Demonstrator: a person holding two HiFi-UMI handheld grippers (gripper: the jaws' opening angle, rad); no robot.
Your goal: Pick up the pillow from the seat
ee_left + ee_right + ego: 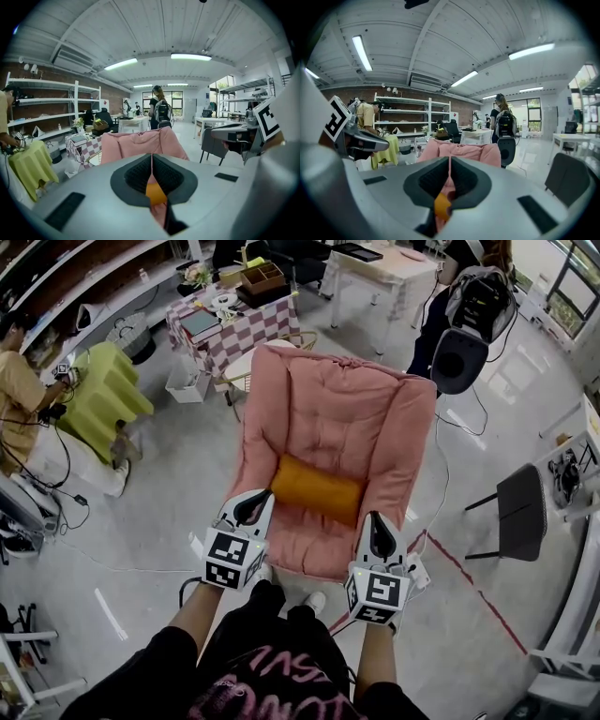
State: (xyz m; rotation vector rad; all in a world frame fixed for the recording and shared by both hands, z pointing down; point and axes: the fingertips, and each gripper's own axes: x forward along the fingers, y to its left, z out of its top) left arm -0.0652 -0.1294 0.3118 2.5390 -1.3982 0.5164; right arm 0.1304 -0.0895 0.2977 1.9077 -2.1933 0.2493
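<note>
**Pillow lies untouched across the seat**

The orange pillow (317, 489) lies crosswise on the pink armchair (323, 399), toward the front of its seat cushion and near the centre of the head view. The left gripper (253, 508) hovers at about 8 o'clock from it and the right gripper (378, 534) at about 4 o'clock. Each is just short of one end of the pillow, and neither appears to touch it. Both pairs of jaws are pressed together with nothing between them; each gripper view shows only a sliver of orange beyond the closed gap.

The pillow looks plump, soft and light, with a matte cloth cover that should not slip. It will likely sag or fold if taken by one corner. The two short ends, one per gripper, seem the best hold, each pinching a good fold of fabric and stuffing. The jaws would need to spread first.
</note>
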